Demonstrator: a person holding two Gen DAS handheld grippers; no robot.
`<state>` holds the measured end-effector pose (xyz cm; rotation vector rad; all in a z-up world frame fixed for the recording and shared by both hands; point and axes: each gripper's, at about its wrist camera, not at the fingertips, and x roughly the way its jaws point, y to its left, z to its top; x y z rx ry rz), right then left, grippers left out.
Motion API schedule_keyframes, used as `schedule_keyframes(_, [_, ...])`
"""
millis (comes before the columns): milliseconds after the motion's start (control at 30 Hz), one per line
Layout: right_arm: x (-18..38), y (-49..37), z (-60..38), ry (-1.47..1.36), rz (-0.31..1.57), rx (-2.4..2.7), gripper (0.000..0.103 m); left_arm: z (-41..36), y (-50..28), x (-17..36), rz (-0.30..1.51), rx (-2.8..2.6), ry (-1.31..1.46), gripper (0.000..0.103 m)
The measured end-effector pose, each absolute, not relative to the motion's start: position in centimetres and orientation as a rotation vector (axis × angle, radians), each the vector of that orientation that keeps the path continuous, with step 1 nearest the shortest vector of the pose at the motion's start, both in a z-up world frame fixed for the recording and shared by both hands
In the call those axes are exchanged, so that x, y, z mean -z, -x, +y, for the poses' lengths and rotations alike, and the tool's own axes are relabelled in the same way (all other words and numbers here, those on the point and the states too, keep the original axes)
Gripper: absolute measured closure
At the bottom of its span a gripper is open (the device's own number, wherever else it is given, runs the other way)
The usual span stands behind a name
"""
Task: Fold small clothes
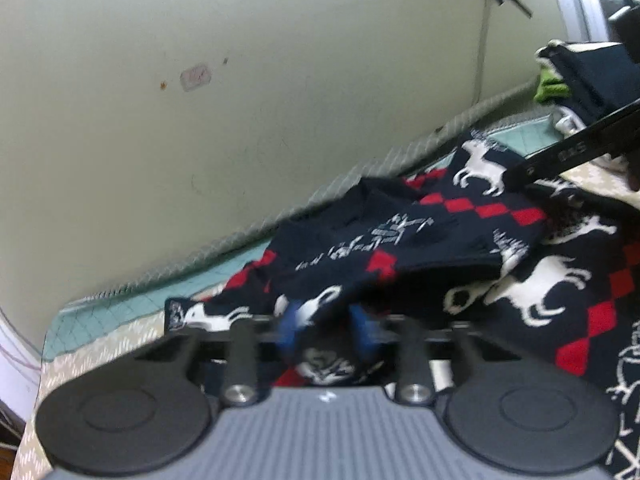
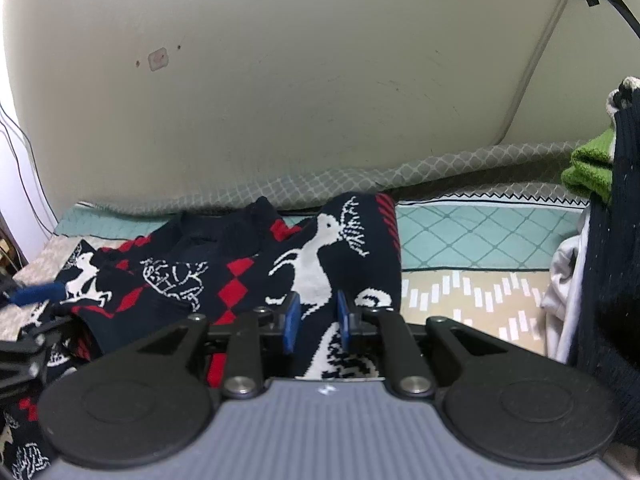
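A navy knit sweater point(image 1: 440, 232) with white deer and red diamonds lies rumpled on the bed. In the left wrist view my left gripper point(image 1: 326, 328) has a fold of it bunched between its blue pads, near the sweater's left edge. My right gripper point(image 2: 318, 320) is shut on another part of the sweater point(image 2: 224, 272), a strip with a white deer running between its pads. The right gripper's black finger point(image 1: 568, 152) reaches in from the right in the left wrist view. A blue pad of the left gripper point(image 2: 36, 294) shows blurred at the left in the right wrist view.
The bed cover point(image 2: 480, 236) is teal and beige quilted cloth. A cream wall point(image 2: 320, 80) runs close behind. At the right stands a pile of dark clothes point(image 2: 616, 200) with a green garment point(image 2: 588, 168) and a white one point(image 2: 564, 280). Cables point(image 2: 24, 152) hang at the far left.
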<state>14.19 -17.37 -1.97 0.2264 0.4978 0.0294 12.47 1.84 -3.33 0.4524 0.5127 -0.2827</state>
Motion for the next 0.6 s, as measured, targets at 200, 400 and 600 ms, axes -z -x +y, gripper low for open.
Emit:
schedule_keyframes(200, [2.0,-14.2,-17.4,-0.232,0.496,-0.030,0.098,6.8,-12.7,1.7,0.549,0.214,-0.412,0.092])
schedule_keyframes(400, [2.0,-14.2,-17.4,-0.219,0.498,-0.028,0.098,8.7,-10.5,0.4,0.468,0.271,-0.421,0.079])
schedule_keyframes(600, [2.0,-14.3,-17.2,-0.206,0.499,-0.025,0.098,12.6,-10.1,-2.2,0.397,0.280,-0.200,0.075])
